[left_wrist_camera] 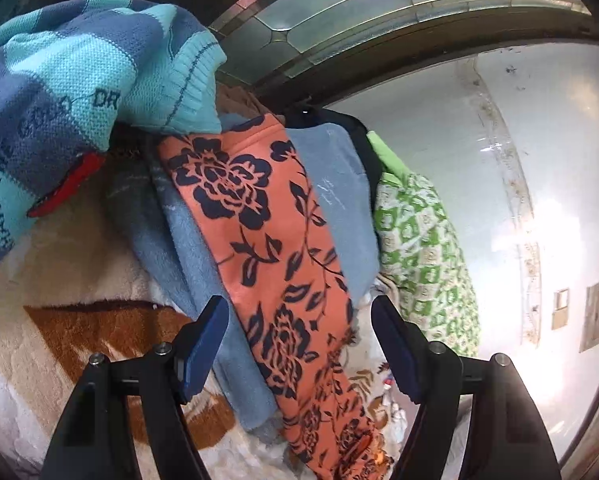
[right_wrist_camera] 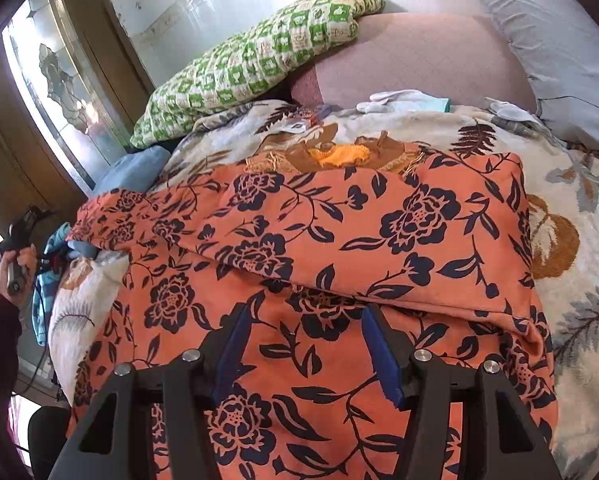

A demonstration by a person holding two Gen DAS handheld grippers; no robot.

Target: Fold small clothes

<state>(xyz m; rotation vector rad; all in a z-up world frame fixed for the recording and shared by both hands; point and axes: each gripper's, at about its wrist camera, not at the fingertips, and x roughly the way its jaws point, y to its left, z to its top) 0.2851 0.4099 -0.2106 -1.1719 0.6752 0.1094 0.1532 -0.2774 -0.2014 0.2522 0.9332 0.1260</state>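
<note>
A glass door [right_wrist_camera: 59, 92] stands left of the bed. The orange flowered cloth [right_wrist_camera: 339, 248] lies folded over on the leafy blanket [right_wrist_camera: 579, 240]. The green checked pillow [right_wrist_camera: 251, 68] sits behind it. The left gripper [left_wrist_camera: 299, 344] and the right gripper [right_wrist_camera: 303, 352] both gape over the cloth, holding nothing.

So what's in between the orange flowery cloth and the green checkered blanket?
In the left wrist view, a light blue cloth lies between the orange flowery cloth and the green checkered blanket, with something dark behind it.
</note>
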